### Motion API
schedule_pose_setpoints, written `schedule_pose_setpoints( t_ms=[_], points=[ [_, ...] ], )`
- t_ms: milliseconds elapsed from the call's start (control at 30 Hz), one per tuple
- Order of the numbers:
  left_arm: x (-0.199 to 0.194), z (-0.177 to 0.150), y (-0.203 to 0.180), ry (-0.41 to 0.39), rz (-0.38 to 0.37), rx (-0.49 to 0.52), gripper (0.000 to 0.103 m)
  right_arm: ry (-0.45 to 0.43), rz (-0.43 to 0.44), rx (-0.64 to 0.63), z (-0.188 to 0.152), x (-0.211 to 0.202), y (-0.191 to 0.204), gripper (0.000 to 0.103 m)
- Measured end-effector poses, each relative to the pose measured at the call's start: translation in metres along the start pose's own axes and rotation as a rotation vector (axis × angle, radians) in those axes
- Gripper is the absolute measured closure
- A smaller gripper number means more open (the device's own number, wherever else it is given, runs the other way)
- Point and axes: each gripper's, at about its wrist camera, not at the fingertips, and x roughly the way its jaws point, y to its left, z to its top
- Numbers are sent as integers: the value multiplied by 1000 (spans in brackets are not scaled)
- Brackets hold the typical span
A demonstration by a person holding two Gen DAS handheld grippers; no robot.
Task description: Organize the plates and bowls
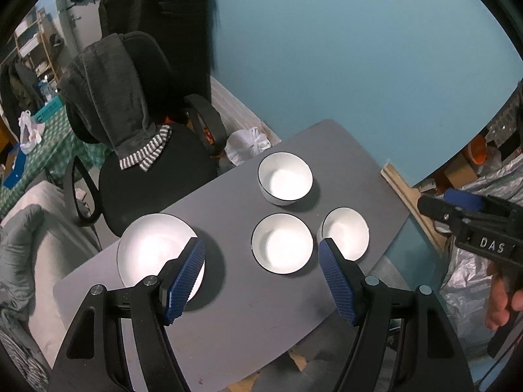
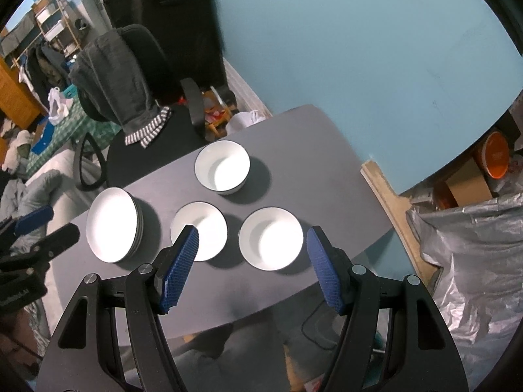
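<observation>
A small grey table (image 1: 228, 320) (image 2: 310, 150) holds three white bowls and a stack of white plates. In the left wrist view the plate stack (image 1: 153, 248) is at the left, with bowls at the far side (image 1: 285, 178), the middle (image 1: 281, 243) and the right (image 1: 346, 236). In the right wrist view the plate stack (image 2: 112, 228) is at the left, with the far bowl (image 2: 223, 167), the middle bowl (image 2: 204, 233) and the right bowl (image 2: 270, 242). My left gripper (image 1: 261, 254) is open and empty above the table. My right gripper (image 2: 252, 245) is open and empty above the right bowl.
A black office chair (image 1: 147, 170) draped with a grey garment stands behind the table's left side. A blue wall (image 1: 359, 49) backs the table. A wooden plank (image 2: 389, 202) and silver foil sheeting (image 2: 474, 254) lie to the right. Clutter and shelves fill the far left.
</observation>
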Motion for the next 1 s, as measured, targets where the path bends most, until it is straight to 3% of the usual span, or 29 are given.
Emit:
schedule_pose_setpoints(
  t_ms=[467,1000],
  points=[
    [52,-7,1,88,-32,-57,29,43,46,-42,12,40,-4,35],
    [134,-19,19,206,6,-149,29,224,159,-240,25,139,12,35]
  ],
)
